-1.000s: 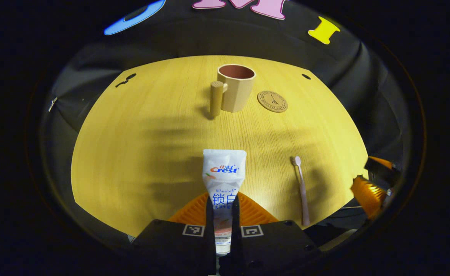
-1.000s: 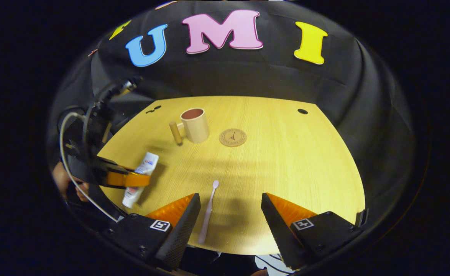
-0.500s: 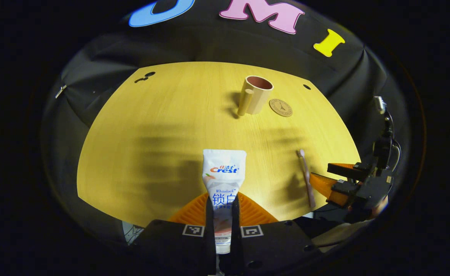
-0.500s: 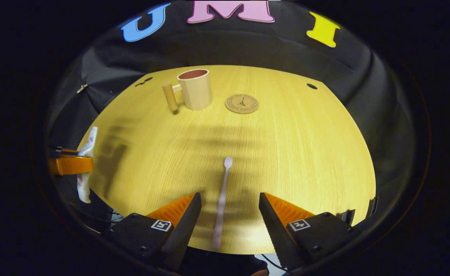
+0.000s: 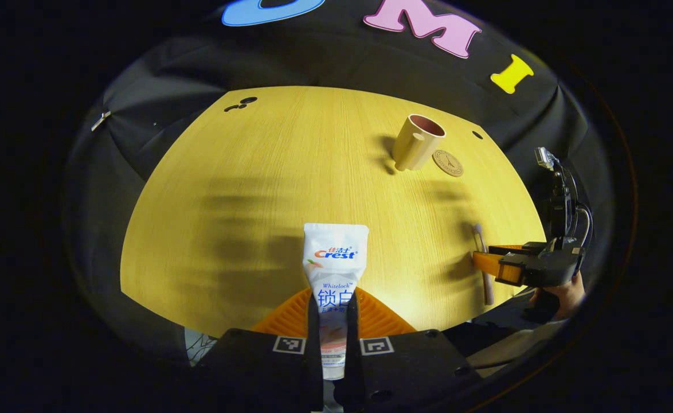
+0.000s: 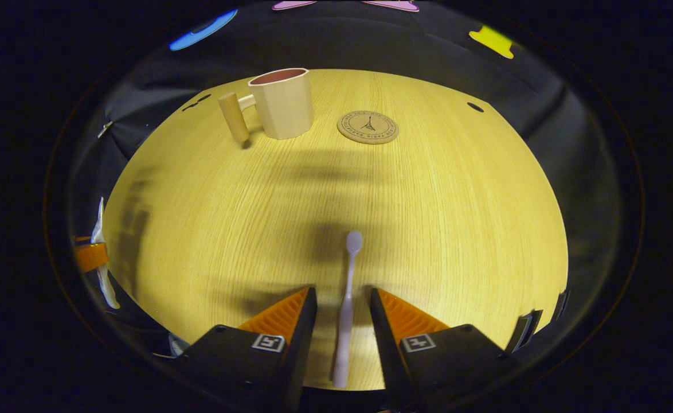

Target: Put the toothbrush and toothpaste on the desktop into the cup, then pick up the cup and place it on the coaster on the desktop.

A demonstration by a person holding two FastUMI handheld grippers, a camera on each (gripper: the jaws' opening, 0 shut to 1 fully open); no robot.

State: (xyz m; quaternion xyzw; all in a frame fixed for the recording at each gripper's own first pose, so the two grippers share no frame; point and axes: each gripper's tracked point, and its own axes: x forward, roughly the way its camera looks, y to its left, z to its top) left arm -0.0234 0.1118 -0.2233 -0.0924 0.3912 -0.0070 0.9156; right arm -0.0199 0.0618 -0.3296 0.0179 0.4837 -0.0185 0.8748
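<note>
Toothpaste (image 5: 335, 269) in left claw (image 5: 333, 321)

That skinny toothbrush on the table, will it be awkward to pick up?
Probably a bit. The toothbrush is thin and lies flat on the table, so the right gripper fingers, one either side, have little to pinch. It looks light and fairly stiff. Pinched near one end, it may pivot.

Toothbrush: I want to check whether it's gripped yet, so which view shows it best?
The right gripper view: the toothbrush lies lengthwise between the right claw's fingers, gaps visible either side. The left gripper view shows the toothbrush small at the table's edge, partly hidden by that claw.
</note>
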